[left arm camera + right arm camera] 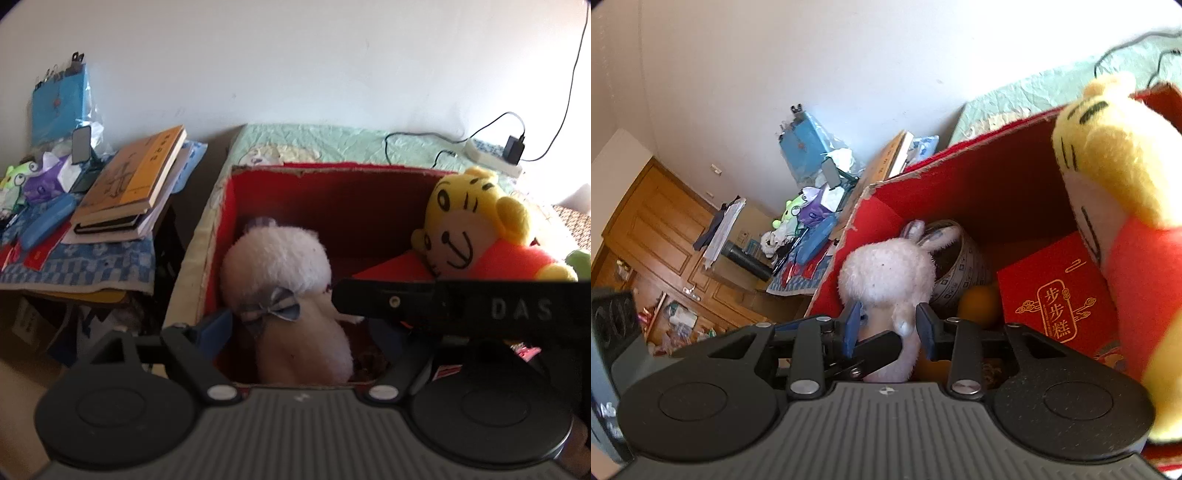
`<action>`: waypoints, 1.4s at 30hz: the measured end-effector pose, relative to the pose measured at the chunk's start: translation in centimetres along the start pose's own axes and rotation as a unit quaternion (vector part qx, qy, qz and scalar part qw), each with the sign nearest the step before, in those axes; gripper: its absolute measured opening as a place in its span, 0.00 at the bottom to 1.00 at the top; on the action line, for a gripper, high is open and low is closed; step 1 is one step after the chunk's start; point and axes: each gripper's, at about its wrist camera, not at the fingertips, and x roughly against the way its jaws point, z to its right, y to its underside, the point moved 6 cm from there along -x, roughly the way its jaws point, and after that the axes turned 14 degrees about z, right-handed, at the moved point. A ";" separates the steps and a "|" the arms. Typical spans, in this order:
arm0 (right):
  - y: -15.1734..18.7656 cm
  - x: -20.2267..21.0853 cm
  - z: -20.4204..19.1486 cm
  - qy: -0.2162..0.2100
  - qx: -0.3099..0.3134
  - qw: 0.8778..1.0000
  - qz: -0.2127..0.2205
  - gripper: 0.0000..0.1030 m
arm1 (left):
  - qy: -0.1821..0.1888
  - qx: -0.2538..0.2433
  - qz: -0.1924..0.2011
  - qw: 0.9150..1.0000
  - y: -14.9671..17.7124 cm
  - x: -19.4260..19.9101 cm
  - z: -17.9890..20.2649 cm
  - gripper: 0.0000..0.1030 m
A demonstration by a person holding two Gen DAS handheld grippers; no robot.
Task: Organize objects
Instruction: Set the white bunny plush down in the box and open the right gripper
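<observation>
A white plush rabbit (284,291) with a blue bow stands inside a red-lined cardboard box (332,199). My left gripper (306,332) is open, its blue fingers wide on either side of the rabbit. My right gripper (892,326) is shut on the rabbit (886,280); its blue pads press the rabbit's neck. The right gripper's black finger crosses the left wrist view (443,301). A yellow tiger plush (480,225) in a red shirt leans on the box's right rim; it also shows in the right wrist view (1126,221).
In the box (960,184) lie a red gift packet (1060,295), an orange (979,304) and a patterned bowl (956,266). A cluttered side table (92,266) with books (129,181) stands left. A power strip (491,157) lies on the green bedspread (332,144). A wooden door (665,229) stands far left.
</observation>
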 end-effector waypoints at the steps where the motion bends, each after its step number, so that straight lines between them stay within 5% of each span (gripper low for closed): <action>1: 0.0 0.2 0.0 -0.002 0.003 1.000 0.000 0.36 | -0.007 -0.001 -0.004 1.000 0.0 0.0 0.2 0.81; 9: -0.6 1.8 -0.7 -0.003 0.067 0.998 0.015 0.36 | -0.060 0.006 -0.018 0.998 0.1 0.9 1.9 0.89; 21: -0.5 2.7 -0.2 -0.009 0.077 0.997 0.012 0.34 | -0.105 -0.020 -0.018 0.994 0.5 1.2 4.3 0.92; 42: -0.2 4.3 1.5 0.025 0.045 0.998 0.031 0.34 | -0.081 -0.023 -0.015 0.996 0.7 1.2 4.5 0.92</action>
